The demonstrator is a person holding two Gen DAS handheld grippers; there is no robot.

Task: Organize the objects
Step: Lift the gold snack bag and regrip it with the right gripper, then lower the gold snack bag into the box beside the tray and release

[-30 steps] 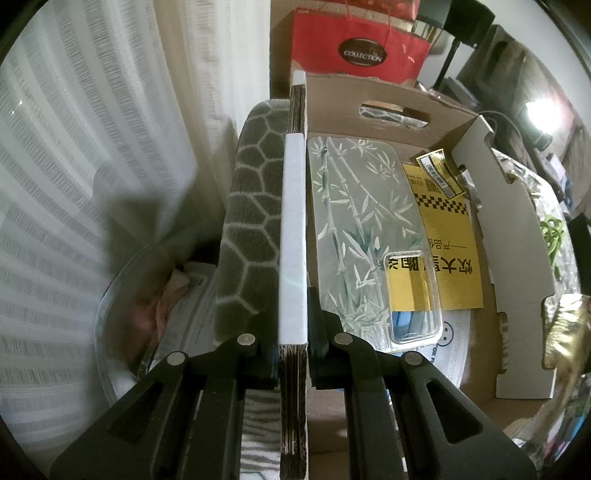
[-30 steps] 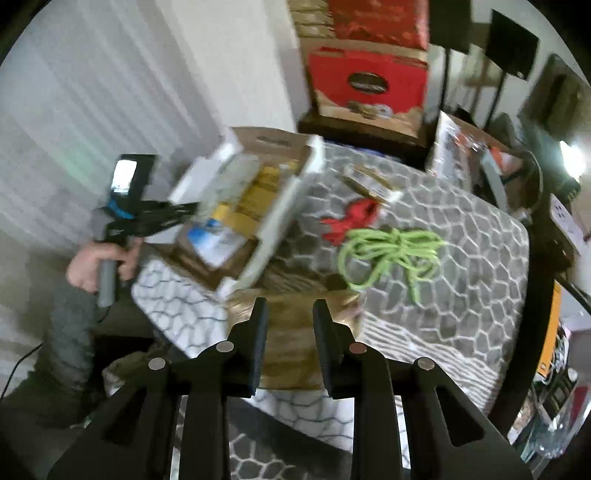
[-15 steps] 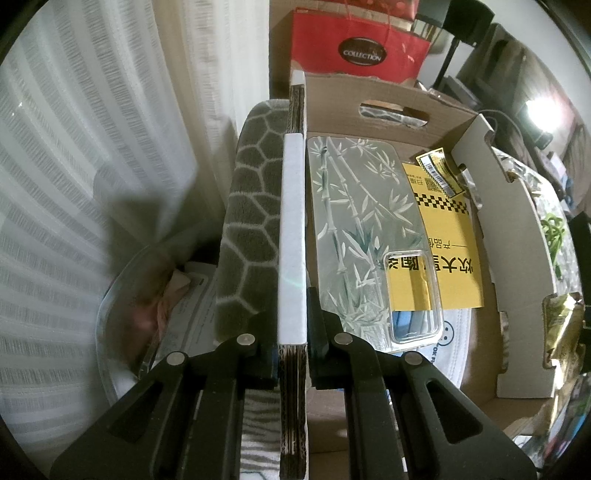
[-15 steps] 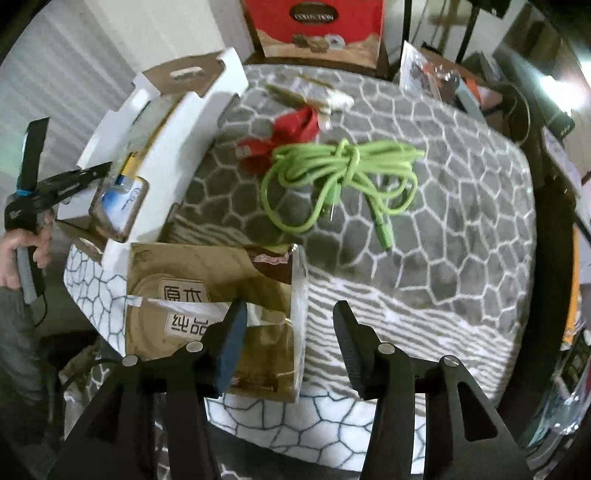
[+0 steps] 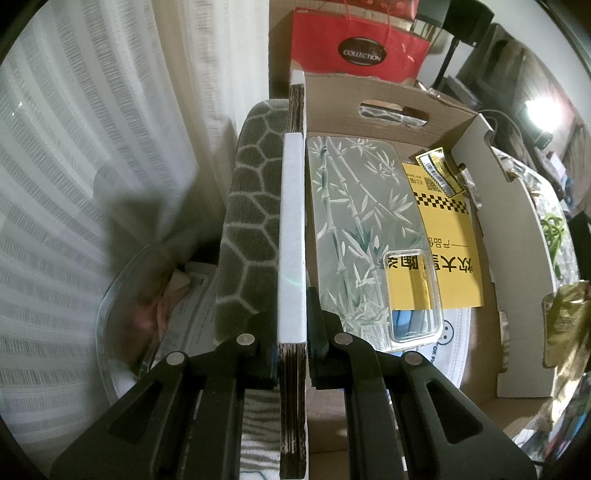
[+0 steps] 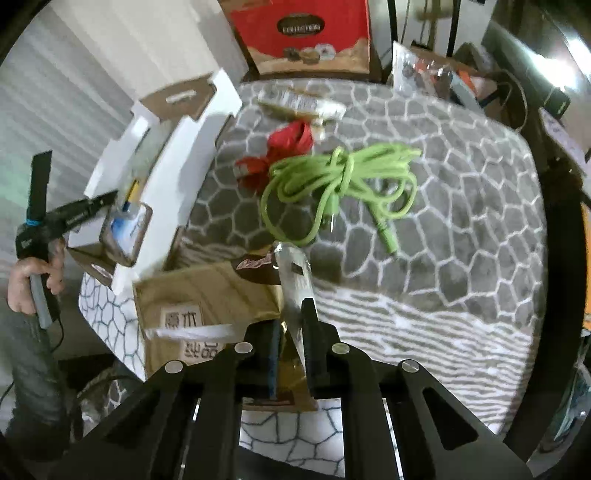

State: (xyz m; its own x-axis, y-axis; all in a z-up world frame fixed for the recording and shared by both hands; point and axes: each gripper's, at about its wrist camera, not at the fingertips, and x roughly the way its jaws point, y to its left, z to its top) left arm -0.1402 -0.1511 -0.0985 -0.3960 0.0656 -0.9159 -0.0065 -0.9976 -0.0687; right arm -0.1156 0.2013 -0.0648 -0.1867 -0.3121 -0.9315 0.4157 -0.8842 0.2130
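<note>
My left gripper (image 5: 293, 332) is shut on the near side wall (image 5: 293, 221) of an open cardboard box (image 6: 184, 155). In the box lie a clear bamboo-print phone case (image 5: 354, 221) and a yellow packet (image 5: 447, 236). My right gripper (image 6: 291, 332) points down at the table's front, and its jaws are closing on the raised silvery edge of a gold-brown packet (image 6: 207, 291), which stands between the pads. A green cable (image 6: 340, 184) and a red item (image 6: 288, 144) lie on the grey patterned cloth (image 6: 461, 192) beyond. A hand (image 6: 26, 284) holds the left gripper.
A small wrapped packet (image 6: 299, 101) lies at the table's far side. Red gift packaging (image 6: 303, 33) stands behind the table. A clear bowl with papers (image 5: 140, 314) sits low on the left by the striped curtain (image 5: 74, 147). Clutter lines the right edge.
My right gripper came down over the gold-brown packet, widened its jaws, then closed them on the packet's edge. The left gripper and the box have not moved.
</note>
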